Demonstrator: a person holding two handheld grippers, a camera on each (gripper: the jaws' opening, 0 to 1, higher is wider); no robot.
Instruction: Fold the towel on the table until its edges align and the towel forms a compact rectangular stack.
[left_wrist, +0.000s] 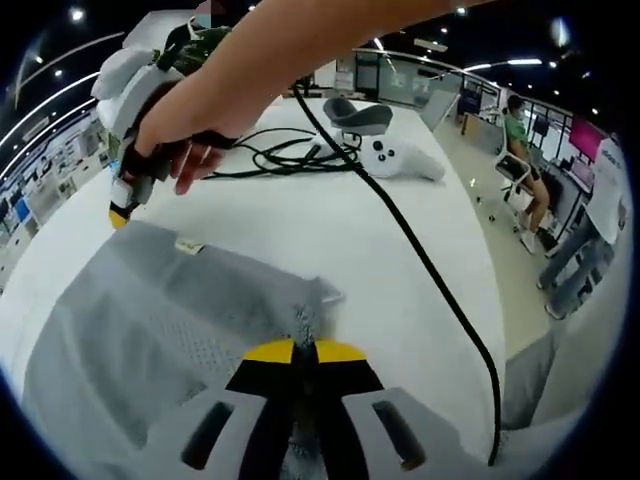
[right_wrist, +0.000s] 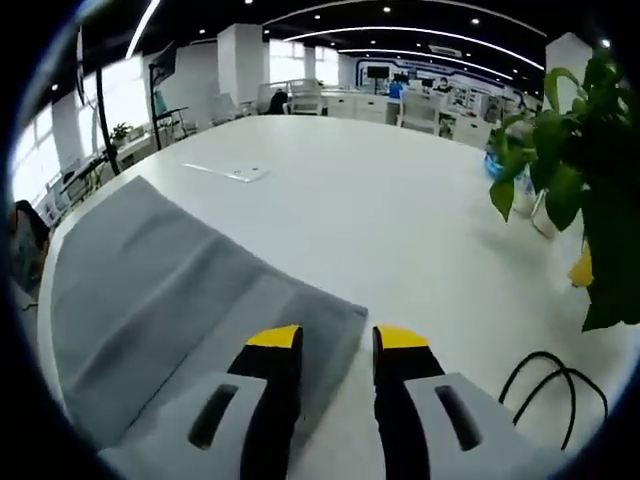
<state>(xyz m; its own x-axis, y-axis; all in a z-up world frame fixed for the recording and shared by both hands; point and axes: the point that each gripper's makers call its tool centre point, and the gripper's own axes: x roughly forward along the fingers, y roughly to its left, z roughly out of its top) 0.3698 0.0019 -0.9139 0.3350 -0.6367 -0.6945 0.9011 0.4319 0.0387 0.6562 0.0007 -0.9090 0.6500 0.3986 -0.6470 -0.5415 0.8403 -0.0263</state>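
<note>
Yellow-tipped jaws of the left gripper (left_wrist: 305, 352) sit nearest the lens in the left gripper view, pressed together on a pinched-up corner of the grey towel (left_wrist: 150, 320), which spreads to the left across the white table (left_wrist: 330, 230). At upper left, the right gripper (left_wrist: 121, 212) comes in, held by a person's hand (left_wrist: 190, 125), its yellow tip just at the towel's far edge beside a small label (left_wrist: 188, 246). To the right, a black cable (left_wrist: 420, 260) runs across the table from a tangle near a white controller (left_wrist: 395, 158), and people sit and stand at the far right.

In the right gripper view, the towel (right_wrist: 160, 300) lies at left, folded, one corner reaching under the gripper. The right gripper (right_wrist: 337, 342) has its jaws parted with a clear gap, holding nothing, the left jaw over the towel's corner. Farther right lie black cable loops (right_wrist: 545, 385) and a leafy green plant (right_wrist: 590, 190).
</note>
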